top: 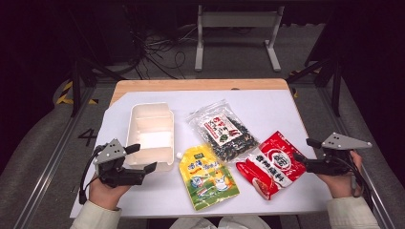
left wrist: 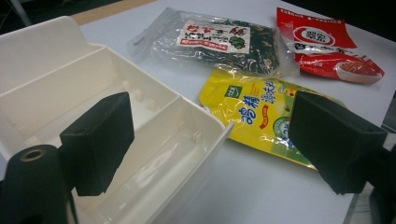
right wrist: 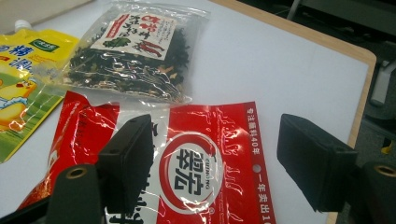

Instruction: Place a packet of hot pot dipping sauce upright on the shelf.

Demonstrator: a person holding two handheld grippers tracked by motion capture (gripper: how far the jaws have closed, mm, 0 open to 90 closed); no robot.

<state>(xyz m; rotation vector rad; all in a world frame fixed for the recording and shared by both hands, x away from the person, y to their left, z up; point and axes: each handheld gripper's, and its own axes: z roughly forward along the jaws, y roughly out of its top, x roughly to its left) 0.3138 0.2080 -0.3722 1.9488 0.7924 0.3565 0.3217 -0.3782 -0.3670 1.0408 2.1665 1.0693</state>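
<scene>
White plastic, a two-compartment box (top: 149, 136), lies empty at the table's left, with the left gripper (top: 141, 158) just beside its near corner, jaws spread wide and holding nothing. Next comes a yellow spouted pouch (top: 208, 177), then a clear bag of dried greens (top: 223, 130) behind it. Furthest right lies the red sauce packet (top: 271, 163), and the right gripper (top: 303, 150) points at its right edge, jaws likewise spread and gripping nothing. The work looks barely begun: an approach to the packet. Next, I judge, the right jaws must straddle a packet edge and pinch it.
</scene>
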